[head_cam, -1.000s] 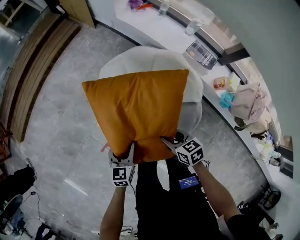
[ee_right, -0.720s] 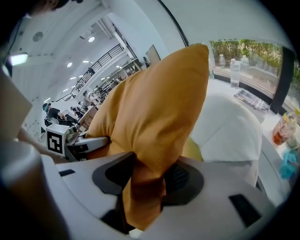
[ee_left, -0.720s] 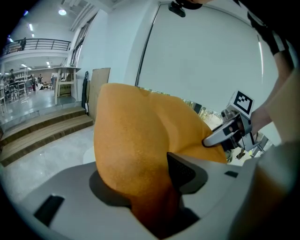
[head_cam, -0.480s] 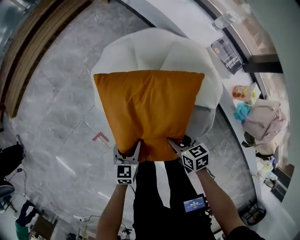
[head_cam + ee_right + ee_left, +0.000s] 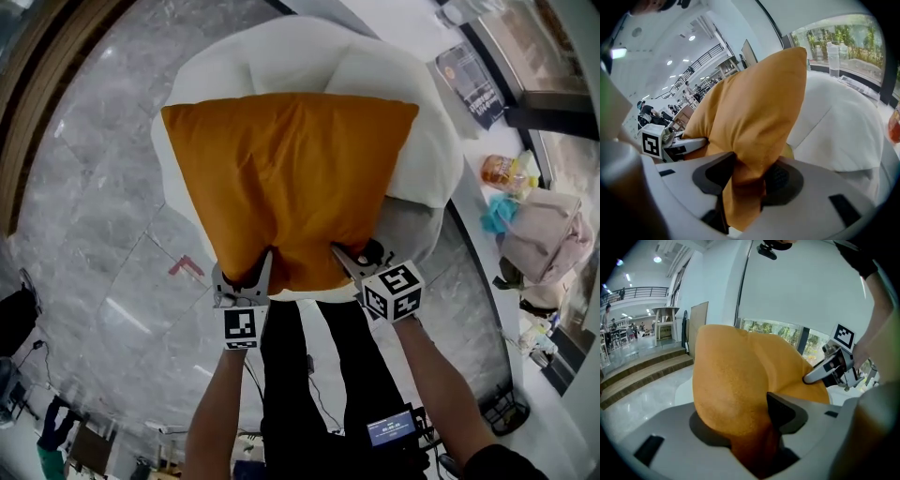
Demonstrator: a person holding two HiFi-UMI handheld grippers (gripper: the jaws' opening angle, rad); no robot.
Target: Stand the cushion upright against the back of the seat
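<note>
Now, head view: the orange cushion [image 5: 286, 187] hangs over the white seat [image 5: 427, 159]; your left gripper [image 5: 246, 278] and right gripper [image 5: 354, 259] hold its near edge. Left gripper view: jaws clamped on a corner. Right gripper view: jaws pinching the fabric. Step, likely: placing. Next, set its edge down and lean it against the seat's back.

Both forearms [image 5: 217, 403] reach forward, side by side. The left gripper [image 5: 246, 278] and right gripper [image 5: 353, 260] each pinch the near edge of the orange cushion [image 5: 291, 178].

Cushion [image 5: 291, 178] hides seat [image 5: 424, 141] ctr, head view.
</note>
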